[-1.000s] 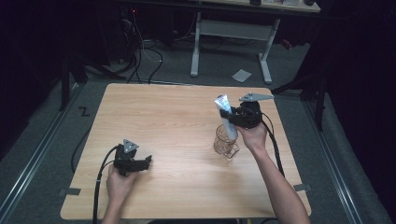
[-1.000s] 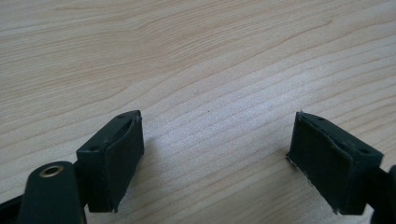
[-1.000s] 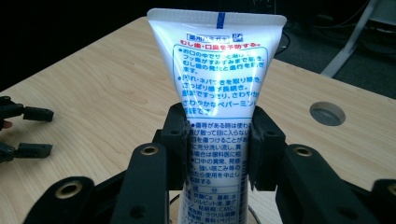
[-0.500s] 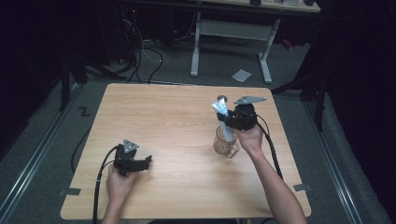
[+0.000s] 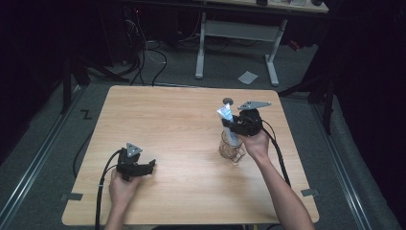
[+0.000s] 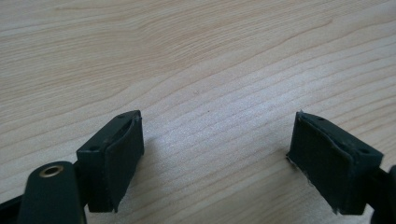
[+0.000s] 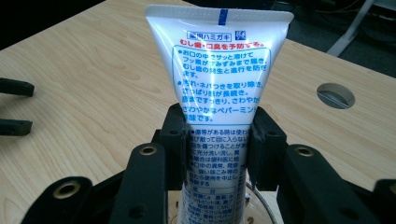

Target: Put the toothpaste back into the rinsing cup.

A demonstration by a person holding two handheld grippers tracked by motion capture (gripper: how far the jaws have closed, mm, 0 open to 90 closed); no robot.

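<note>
A: Since the earlier frame, the toothpaste tube has been brought more upright and lowered so its bottom end is inside the glass cup; the right gripper has shifted slightly with it. No movement is noted at the left gripper.

B: Left gripper state?

A: Jaws are spread apart, nothing between them. It is rested low on the wooden table, near the front left edge, held by the left hand. In the left gripper view the pads are seen wide apart over bare wood grain.

B: Right?

A: Clamped on the toothpaste tube. In the right gripper view the tube is pinched at mid-body between both pads, crimped flat end up, with printed text faced toward the camera. The cup rim is just visible below the jaws.

B: Tube location?

A: Right half of the table, stood near vertical, cap end down in the cup, upper part gripped. Well apart from the left gripper. Farther back, a round cable hole is seen in the tabletop behind the tube.
</note>
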